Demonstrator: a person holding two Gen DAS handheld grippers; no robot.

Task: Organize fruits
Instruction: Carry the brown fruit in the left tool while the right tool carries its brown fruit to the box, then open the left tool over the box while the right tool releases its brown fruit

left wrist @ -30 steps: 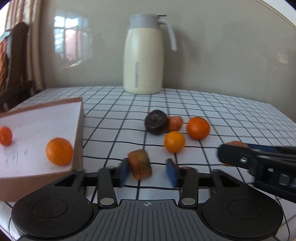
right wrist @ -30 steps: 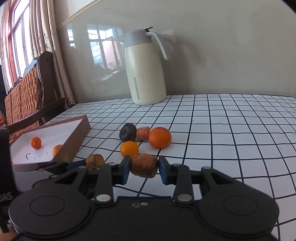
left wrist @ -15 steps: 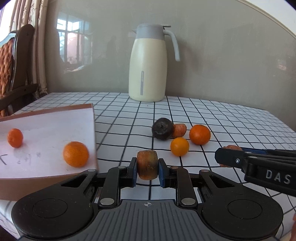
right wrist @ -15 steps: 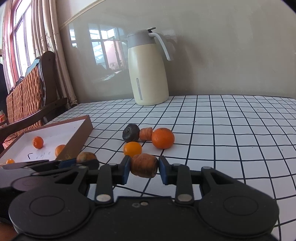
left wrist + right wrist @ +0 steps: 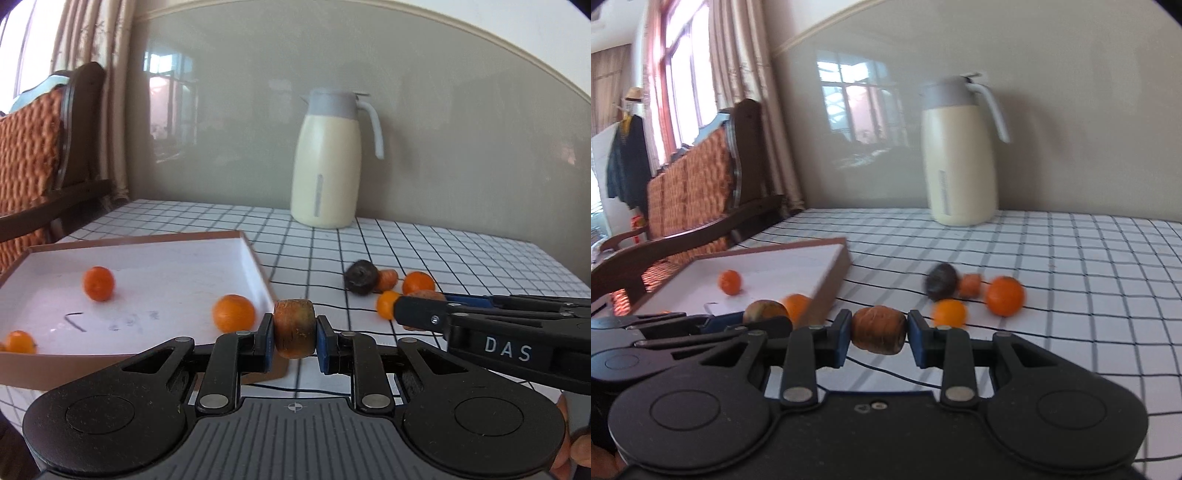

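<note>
My left gripper [image 5: 294, 334] is shut on a brownish-orange carrot chunk [image 5: 294, 328], held above the table by the right front corner of the white box [image 5: 255, 262]. My right gripper [image 5: 878, 334] is shut on a second carrot chunk [image 5: 879, 329], lifted off the table. The box holds three small oranges [image 5: 98, 283] [image 5: 233, 312] [image 5: 19, 342]. On the table lie a dark fruit [image 5: 361, 281], a carrot piece [image 5: 387, 279] and two oranges [image 5: 418, 282] [image 5: 385, 304]. The right gripper also shows in the left wrist view [image 5: 413, 308], and the left gripper in the right wrist view [image 5: 764, 318].
A cream thermos jug [image 5: 327, 162] stands at the back of the checked tablecloth [image 5: 461, 258]. A wooden chair with an orange cushion [image 5: 687, 192] stands at the table's left side. A thin black cable [image 5: 340, 325] runs across the table.
The left gripper closed on its carrot chunk and lifted it, moving left toward the box. The right gripper has lifted its chunk and also swung left.
</note>
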